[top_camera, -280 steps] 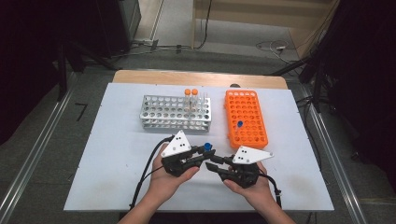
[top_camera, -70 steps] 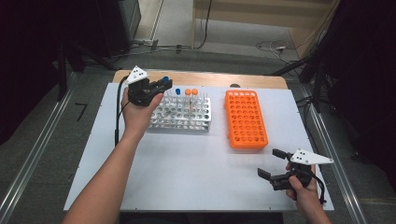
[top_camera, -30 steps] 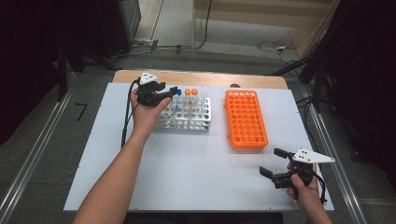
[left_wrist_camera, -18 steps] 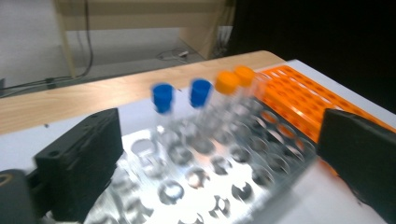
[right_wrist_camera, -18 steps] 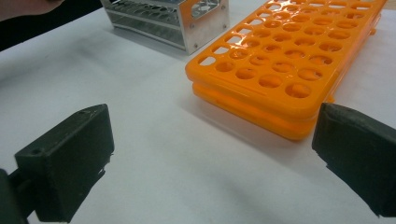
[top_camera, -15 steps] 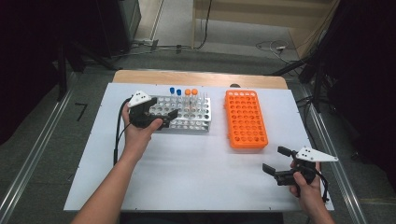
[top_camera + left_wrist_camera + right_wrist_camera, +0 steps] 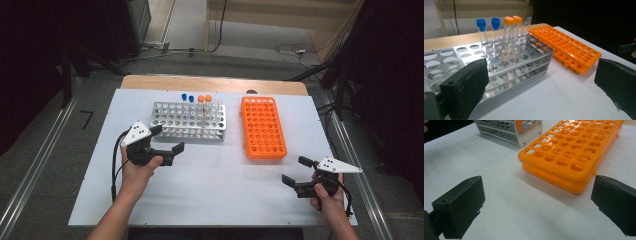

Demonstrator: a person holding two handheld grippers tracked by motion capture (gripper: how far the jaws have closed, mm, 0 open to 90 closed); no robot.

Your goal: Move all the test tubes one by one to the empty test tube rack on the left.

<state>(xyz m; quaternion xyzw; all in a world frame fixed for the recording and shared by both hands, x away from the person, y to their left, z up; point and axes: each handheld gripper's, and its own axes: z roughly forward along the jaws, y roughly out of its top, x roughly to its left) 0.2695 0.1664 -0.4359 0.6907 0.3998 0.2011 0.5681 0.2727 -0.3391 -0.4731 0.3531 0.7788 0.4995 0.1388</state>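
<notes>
Standing in the far rows of the metal test-tube rack (image 7: 189, 120), two blue-capped tubes (image 7: 481, 32) and two orange-capped tubes (image 7: 509, 32) rose side by side, with a couple of uncapped clear tubes just beside them toward the orange rack (image 7: 262, 127), whose holes all looked vacant. Both racks sat on the white table (image 7: 215, 190), the orange one near the metal one but not touching it. The left gripper (image 7: 165, 146) hovered just in front of the metal rack's near wall, its jaws spread wide with nothing between them, having just been opening. The right gripper (image 7: 296, 172) rested low near the table's near right corner, well apart from both racks, its jaws likewise wide apart and bare. The work in hand looked like sorting tubes into the metal rack, and with the orange rack cleared it seemed close to finished. To close it out cleanly, the left hand probably had to draw away level and clear of the caps, since a brushed cap could tip a tall tube or nudge the light rack.
</notes>
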